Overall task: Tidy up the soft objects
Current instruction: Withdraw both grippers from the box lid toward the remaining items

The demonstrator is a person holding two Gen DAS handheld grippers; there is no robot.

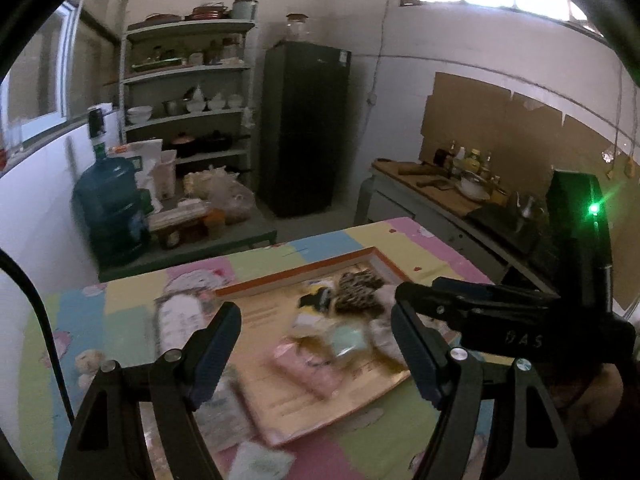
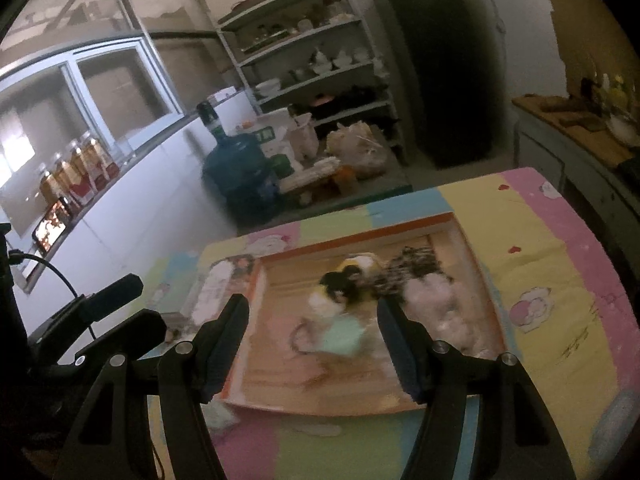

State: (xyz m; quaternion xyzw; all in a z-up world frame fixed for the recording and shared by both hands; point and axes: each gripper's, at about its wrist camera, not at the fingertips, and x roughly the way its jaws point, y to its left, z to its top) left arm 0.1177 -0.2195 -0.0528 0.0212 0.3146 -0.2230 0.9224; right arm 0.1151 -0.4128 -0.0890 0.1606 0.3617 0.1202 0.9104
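White "DAS" lettering marks the right hand-held gripper [image 1: 524, 338]; both hand-held grippers spread, empty.

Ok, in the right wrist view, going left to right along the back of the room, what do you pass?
Jars on the window ledge → blue water jug → white shelf rack → dark fridge → wooden counter with bottles.

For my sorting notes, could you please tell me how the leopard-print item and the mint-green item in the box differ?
The leopard-print item is dark and spotted; the mint-green item is plain and pale. The leopard-print one lies toward the far side of the box, the mint-green one nearer the cameras. Both lie inside it, untouched by either gripper.
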